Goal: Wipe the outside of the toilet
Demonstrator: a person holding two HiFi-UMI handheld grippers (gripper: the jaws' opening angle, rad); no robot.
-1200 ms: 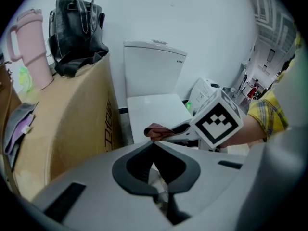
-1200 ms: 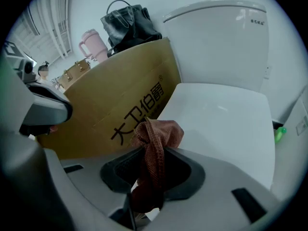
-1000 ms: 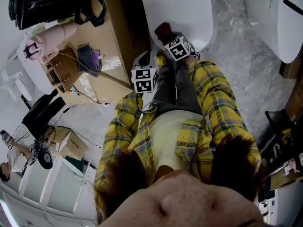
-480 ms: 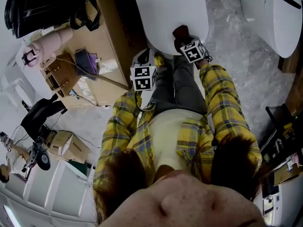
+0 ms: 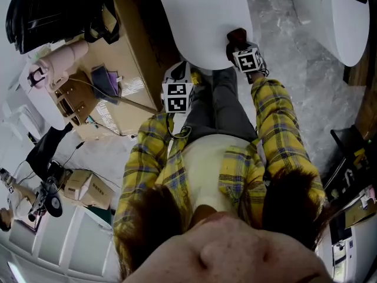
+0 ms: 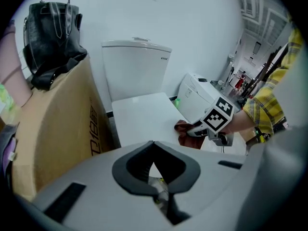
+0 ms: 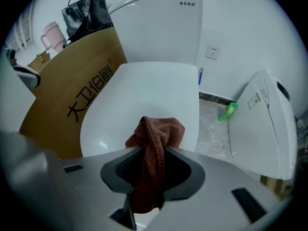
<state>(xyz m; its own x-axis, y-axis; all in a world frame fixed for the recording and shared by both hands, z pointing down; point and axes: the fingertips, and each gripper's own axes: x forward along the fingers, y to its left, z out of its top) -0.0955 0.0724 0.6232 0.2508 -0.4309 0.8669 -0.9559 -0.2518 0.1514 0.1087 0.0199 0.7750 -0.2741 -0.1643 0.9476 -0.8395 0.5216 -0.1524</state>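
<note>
Right gripper [image 7: 153, 152] jaws are clamped on the brown cloth [image 7: 159, 129], which is bunched up and hangs through the gap. Left gripper [image 6: 153, 150] jaws are pressed together with nothing held, and it is parked low off the front of the toilet lid [image 7: 144, 88].

Versus a second ago, the cloth has been carried from the lid's front edge round to its right-hand edge. A rim pass looks to be under way. The tank [image 7: 163, 25] and bowl sides are likely still to be done.

Cloth-to-lid contact is masked by the gripper itself in the head view. The bowl and base are hidden under the lid and the person's legs [image 5: 218, 108], and the tank is cut off there.
</note>
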